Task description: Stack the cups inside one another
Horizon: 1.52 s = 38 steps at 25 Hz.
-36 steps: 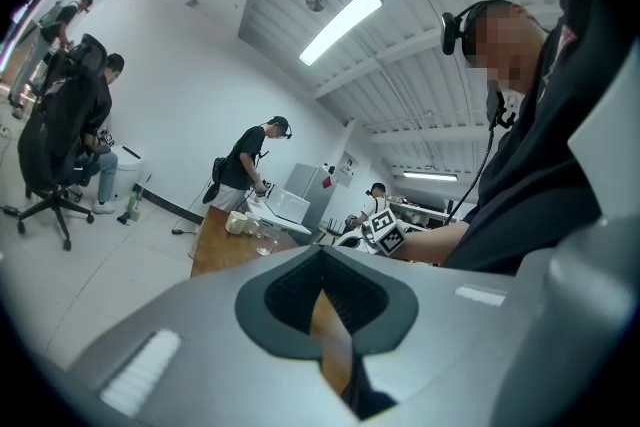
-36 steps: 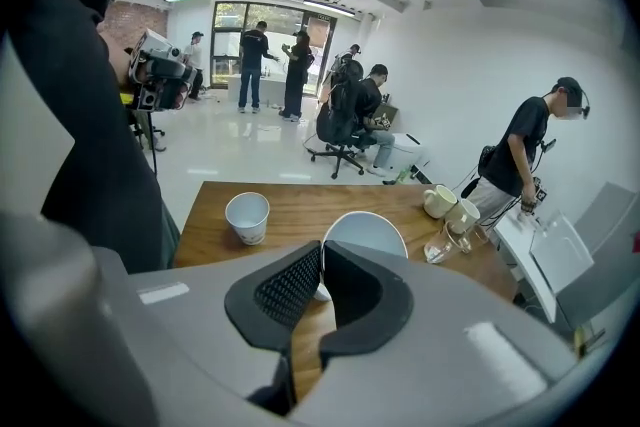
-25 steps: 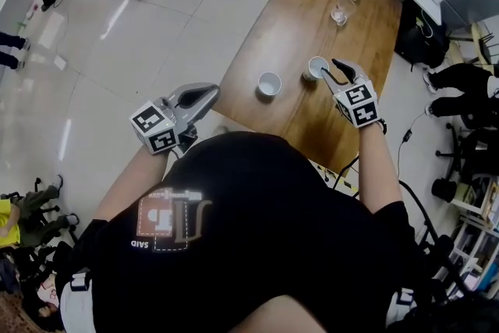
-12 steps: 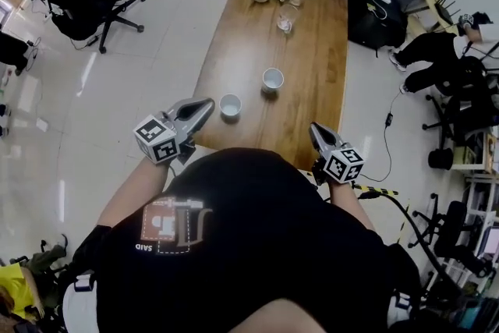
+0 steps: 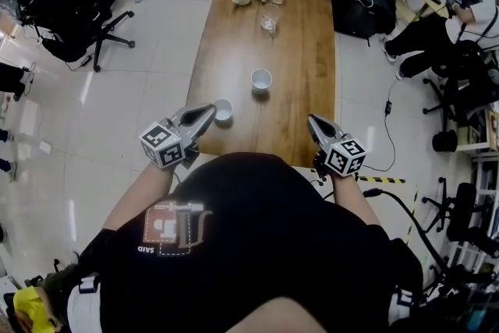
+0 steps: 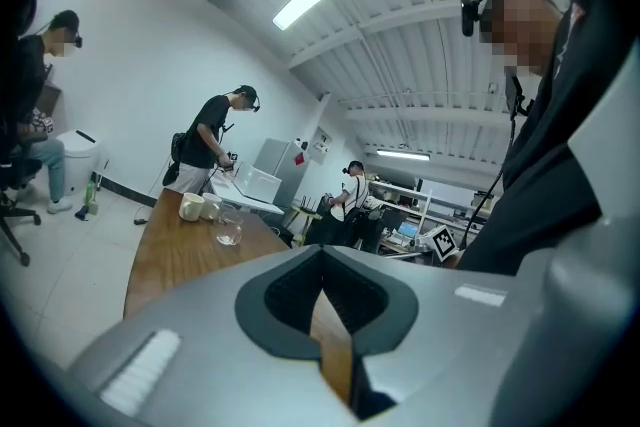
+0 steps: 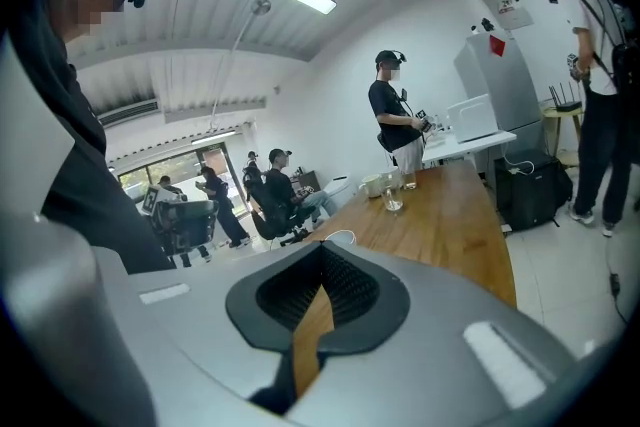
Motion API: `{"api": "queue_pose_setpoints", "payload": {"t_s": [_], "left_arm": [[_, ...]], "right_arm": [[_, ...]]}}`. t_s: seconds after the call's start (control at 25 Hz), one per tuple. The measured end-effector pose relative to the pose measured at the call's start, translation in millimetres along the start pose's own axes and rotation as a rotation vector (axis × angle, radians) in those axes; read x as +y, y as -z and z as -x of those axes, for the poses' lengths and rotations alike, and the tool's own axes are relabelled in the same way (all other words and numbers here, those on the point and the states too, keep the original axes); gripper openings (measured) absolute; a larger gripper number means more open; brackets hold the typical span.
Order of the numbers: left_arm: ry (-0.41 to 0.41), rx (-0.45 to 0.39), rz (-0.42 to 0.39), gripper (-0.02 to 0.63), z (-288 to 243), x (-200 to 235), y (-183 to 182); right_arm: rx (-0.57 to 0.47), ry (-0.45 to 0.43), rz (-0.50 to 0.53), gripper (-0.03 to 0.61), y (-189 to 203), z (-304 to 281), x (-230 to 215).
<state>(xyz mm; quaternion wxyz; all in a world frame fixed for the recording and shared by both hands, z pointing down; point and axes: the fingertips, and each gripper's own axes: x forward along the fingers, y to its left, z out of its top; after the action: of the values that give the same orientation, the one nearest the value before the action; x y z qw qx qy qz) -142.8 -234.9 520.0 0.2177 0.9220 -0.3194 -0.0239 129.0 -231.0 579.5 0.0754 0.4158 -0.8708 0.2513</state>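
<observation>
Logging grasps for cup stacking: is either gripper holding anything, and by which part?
Nothing is held. The left gripper is shut and empty near a small white cup; the right gripper has just closed its jaws on nothing.

Table (image 5: 304, 51) is showing brown wood grain. Edge cup (image 5: 223, 110) and middle cup (image 5: 261, 79) are presenting white. Left gripper (image 5: 209, 111) and right gripper (image 5: 313, 121) are showing grey, cubes black-and-white patterned.

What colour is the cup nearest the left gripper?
White; the cup shows best in the head view.

table (image 5: 306, 35): varnished wood (glossy) | cups (image 5: 261, 79): smooth ceramic | floor (image 5: 140, 90): shiny tile
</observation>
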Motion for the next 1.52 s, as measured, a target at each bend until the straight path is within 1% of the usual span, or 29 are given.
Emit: {"api": "queue_pose_setpoints", "payload": {"t_s": [0.56,0.84,0.96,1.04,1.2,1.28,1.36,1.44,1.52], "left_arm": [[-0.015,-0.018,-0.001,0.002,15,1,-3],[-0.013,-0.03,-0.005,0.002,22,0,-5],[-0.03,-0.027,0.006,0.002,27,0,-3],[-0.034,-0.029,0.002,0.002,28,0,-1],[-0.038,-0.038,0.001,0.002,37,11,-7],[-0.075,-0.043,0.019,0.002,59,14,-3],[-0.107,-0.046,0.039,0.002,71,10,2],[-0.102,-0.059,0.03,0.002,68,9,-2],[-0.104,-0.074,0.017,0.002,66,10,-8]], "right_arm": [[0.018,-0.01,0.042,0.014,1,-3,4],[0.03,-0.033,0.108,0.014,-9,-19,13],[0.044,-0.052,0.131,0.014,-11,-26,17],[0.071,-0.062,0.173,0.014,-11,-30,19],[0.14,-0.076,0.311,0.014,-11,-60,31],[0.186,-0.108,0.361,0.015,-3,-82,44],[0.237,-0.132,0.407,0.049,5,-95,50],[0.283,-0.127,0.47,0.072,4,-105,41],[0.328,-0.122,0.511,0.106,4,-116,32]]}}
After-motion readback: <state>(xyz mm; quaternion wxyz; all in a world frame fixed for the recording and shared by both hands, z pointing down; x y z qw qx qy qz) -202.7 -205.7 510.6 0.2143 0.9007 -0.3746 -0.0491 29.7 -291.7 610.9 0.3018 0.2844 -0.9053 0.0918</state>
